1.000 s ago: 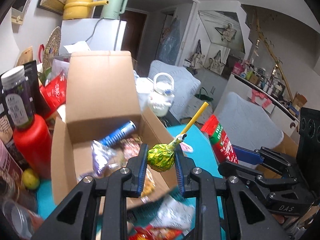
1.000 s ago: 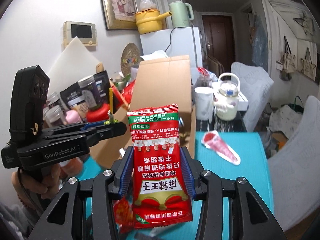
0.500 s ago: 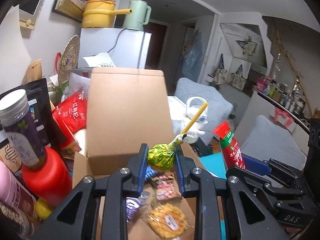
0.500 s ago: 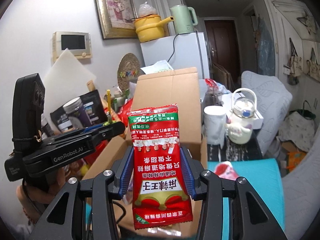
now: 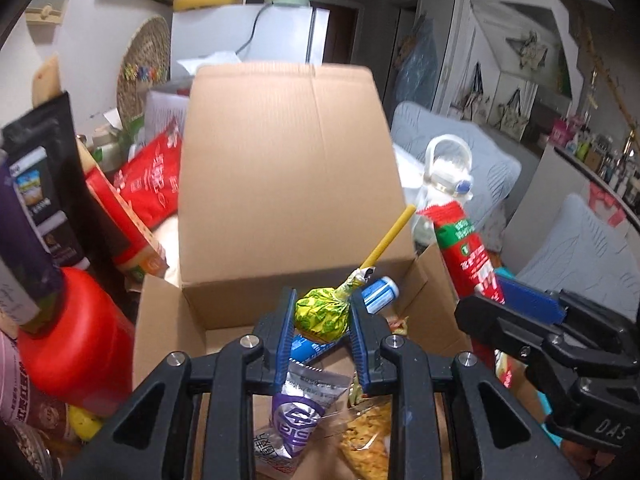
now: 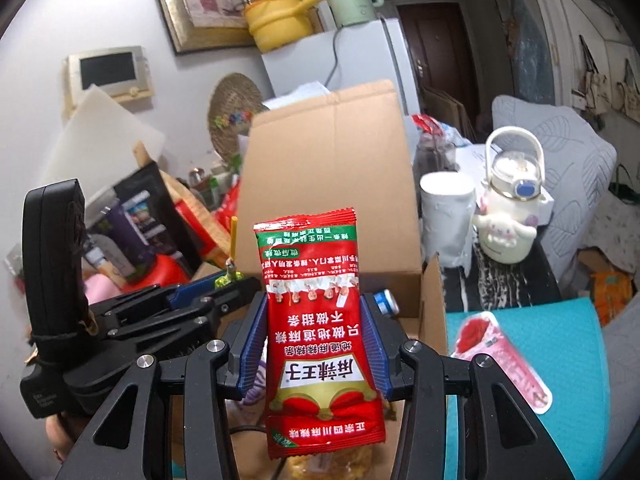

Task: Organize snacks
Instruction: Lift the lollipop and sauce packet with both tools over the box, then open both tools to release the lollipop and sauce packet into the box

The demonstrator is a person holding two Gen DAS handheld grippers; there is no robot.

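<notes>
Left claw (image 5: 322, 320) clamped; right claw (image 6: 314, 344) clamped.

Surface: a table under a teal mat (image 6: 560, 344) is carrying the load; its bare part is showing right of the box.
Box: an open cardboard box (image 5: 288, 184) is standing on it, rear flap upright.
Pink packet: a pink and white snack packet (image 6: 504, 356) is lying flat on the mat, just right of the box.
Left clutter: a red container (image 5: 76, 340) is standing beside the box; what it is resting on is hidden.
</notes>
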